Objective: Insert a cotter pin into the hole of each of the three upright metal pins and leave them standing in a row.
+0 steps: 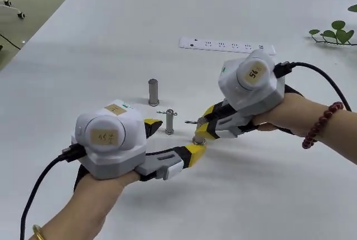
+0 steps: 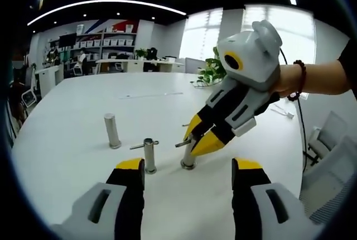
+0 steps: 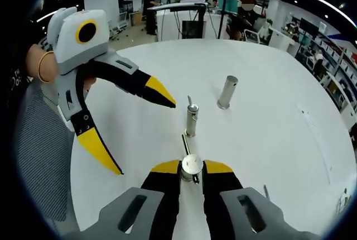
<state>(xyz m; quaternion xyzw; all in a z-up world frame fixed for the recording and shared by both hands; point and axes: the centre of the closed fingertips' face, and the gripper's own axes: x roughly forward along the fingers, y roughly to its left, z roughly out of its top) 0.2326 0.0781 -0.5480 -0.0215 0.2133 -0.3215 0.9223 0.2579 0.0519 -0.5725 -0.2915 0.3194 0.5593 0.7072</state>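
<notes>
Just nearer us than the middle metal pin (image 1: 169,121), our right tongs (image 2: 196,139) clamp the cotter pin (image 2: 183,143), which we judge light, stiff, slippery, best held by its head, atop the near metal pin (image 2: 188,161); left tongs (image 3: 144,137) gape empty.

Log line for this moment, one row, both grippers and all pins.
left gripper open, empty | right gripper shut on cotter pin at near metal pin | middle metal pin cottered | far metal pin unpinned

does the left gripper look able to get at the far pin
Probably yes: left gripper is open and empty, far pin stands free. It would have to skirt the middle pin; right gripper, shut on a cotter pin, sits aside.
</notes>
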